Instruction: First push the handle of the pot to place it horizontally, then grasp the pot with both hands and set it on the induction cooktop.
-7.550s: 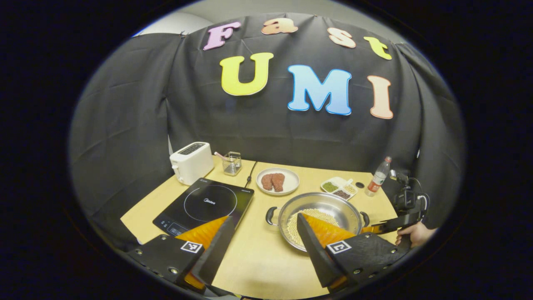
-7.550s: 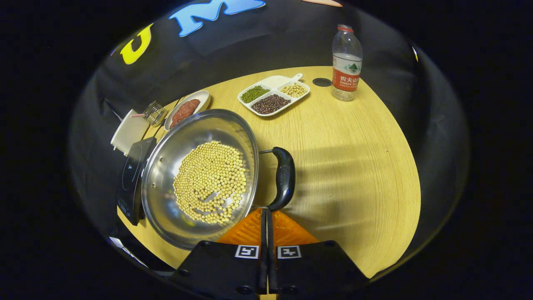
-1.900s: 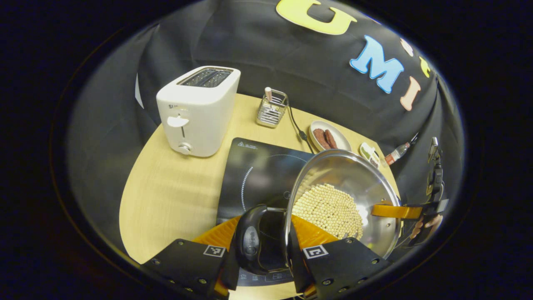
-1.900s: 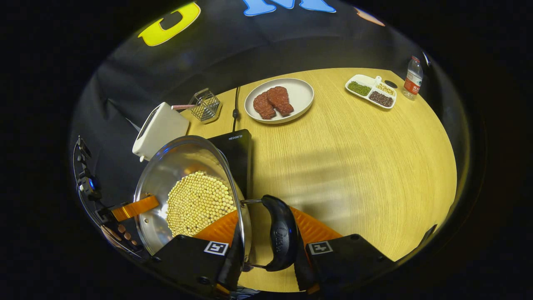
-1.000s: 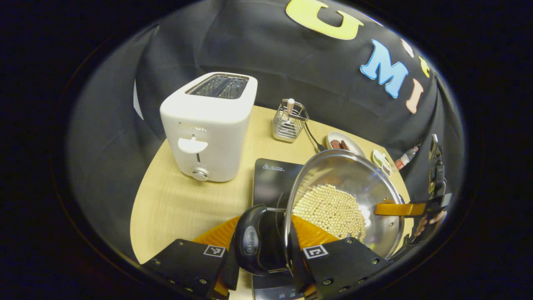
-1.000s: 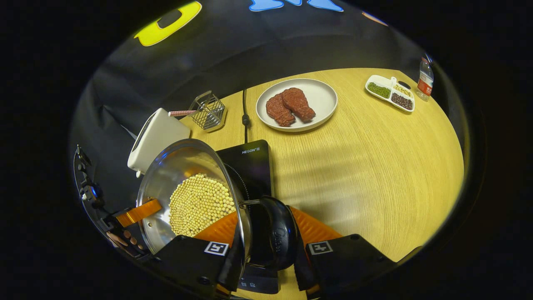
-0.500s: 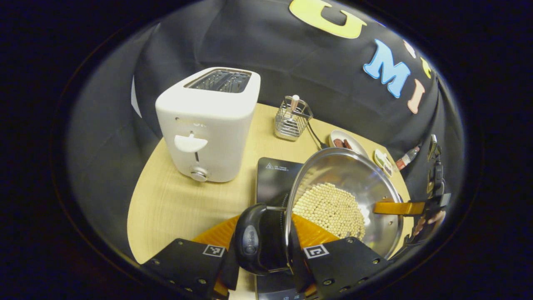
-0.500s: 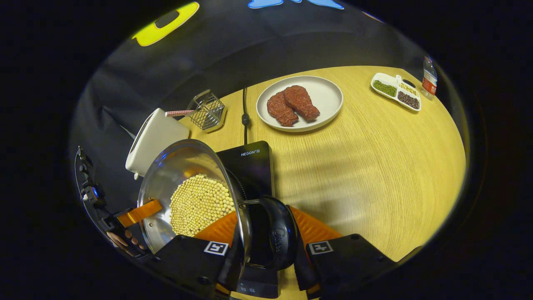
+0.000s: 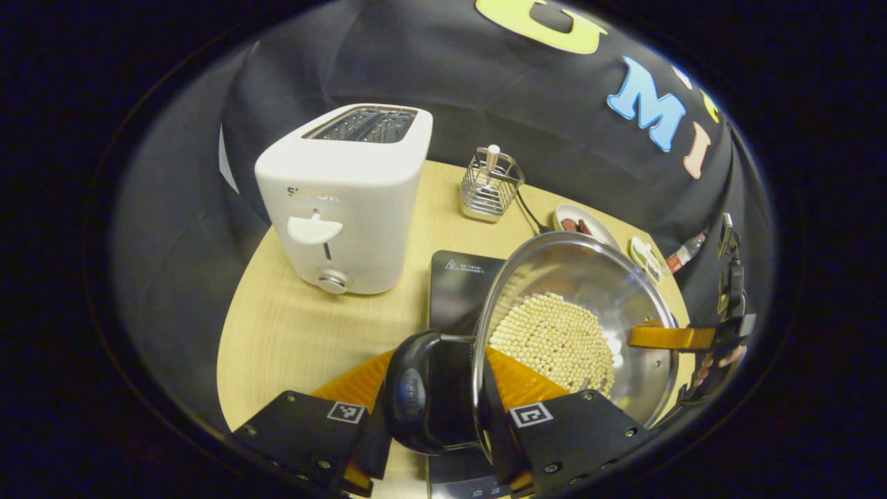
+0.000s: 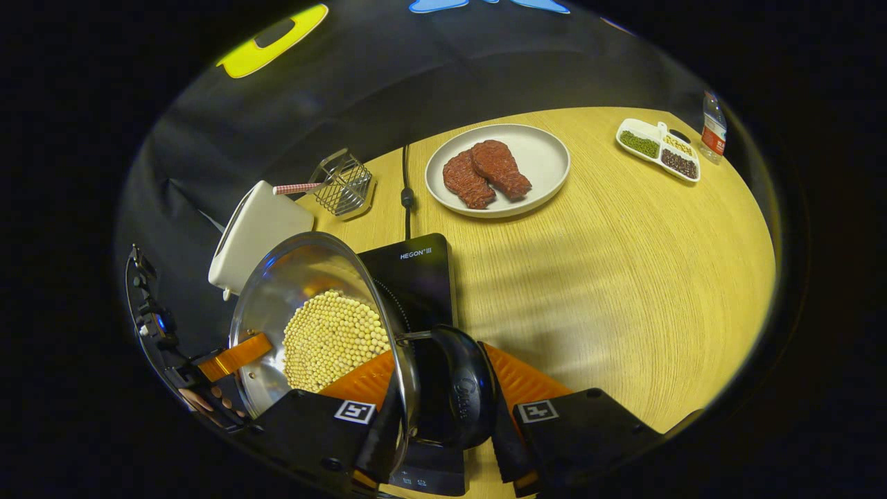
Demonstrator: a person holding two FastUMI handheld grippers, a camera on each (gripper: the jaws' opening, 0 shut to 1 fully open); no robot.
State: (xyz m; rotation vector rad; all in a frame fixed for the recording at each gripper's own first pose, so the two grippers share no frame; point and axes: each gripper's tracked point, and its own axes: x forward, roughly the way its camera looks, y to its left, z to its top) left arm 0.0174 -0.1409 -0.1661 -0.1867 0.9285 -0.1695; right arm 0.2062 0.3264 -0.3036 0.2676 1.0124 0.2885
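Observation:
A steel pot (image 9: 589,277) with pale beans in it sits over the black induction cooktop (image 9: 457,284); whether it rests on the glass I cannot tell. In the left gripper view my left gripper (image 9: 433,391) is shut on the pot's black loop handle (image 9: 410,391), one finger outside the loop and one inside the rim. My right gripper (image 10: 443,409) holds the opposite handle (image 10: 466,396) the same way, with the pot (image 10: 291,284) to its left above the cooktop (image 10: 416,277). Each gripper also appears at the other view's far rim: the right gripper (image 9: 672,337) and the left gripper (image 10: 232,357).
A white toaster (image 9: 339,201) stands close to the cooktop's left. Behind are a wire basket (image 9: 490,184), a power cord (image 10: 407,197) and a plate of meat (image 10: 499,170). A divided dish (image 10: 658,149) and a bottle (image 10: 712,125) sit far right on the wooden table (image 10: 624,277).
Since 7.5 s ago both grippers took hold of the pot's handles and carried it left over the cooktop. In the last second it only shifted slightly and the toaster came a little closer.

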